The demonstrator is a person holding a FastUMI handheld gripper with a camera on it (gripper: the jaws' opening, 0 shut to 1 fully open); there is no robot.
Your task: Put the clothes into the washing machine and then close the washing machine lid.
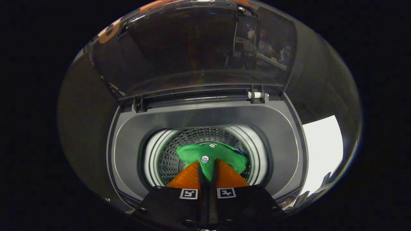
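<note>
The washing machine [205, 115] takes up most of what I can see, a dark grey top-loader looked down into from the front. Its lid [192, 48] stands raised at the back, a tinted see-through panel hinged along the rear edge and catching dim reflections of the room. Below it the grey top deck [135, 141] slopes in toward the round mouth, ringed by a white collar [154, 157], and inside that sits the perforated steel drum [170, 160]. Off to the right of the machine there is a bright white patch [322, 150]; I cannot tell what it is. Over the drum opening hangs a green garment [221, 154] with white buttons, bunched up and draped forward from the gripper [208, 168]. The two orange fingers [189, 176] are drawn close together with a fold of the green cloth pinched between them, one button [205, 158] sitting just past their tips.
</note>
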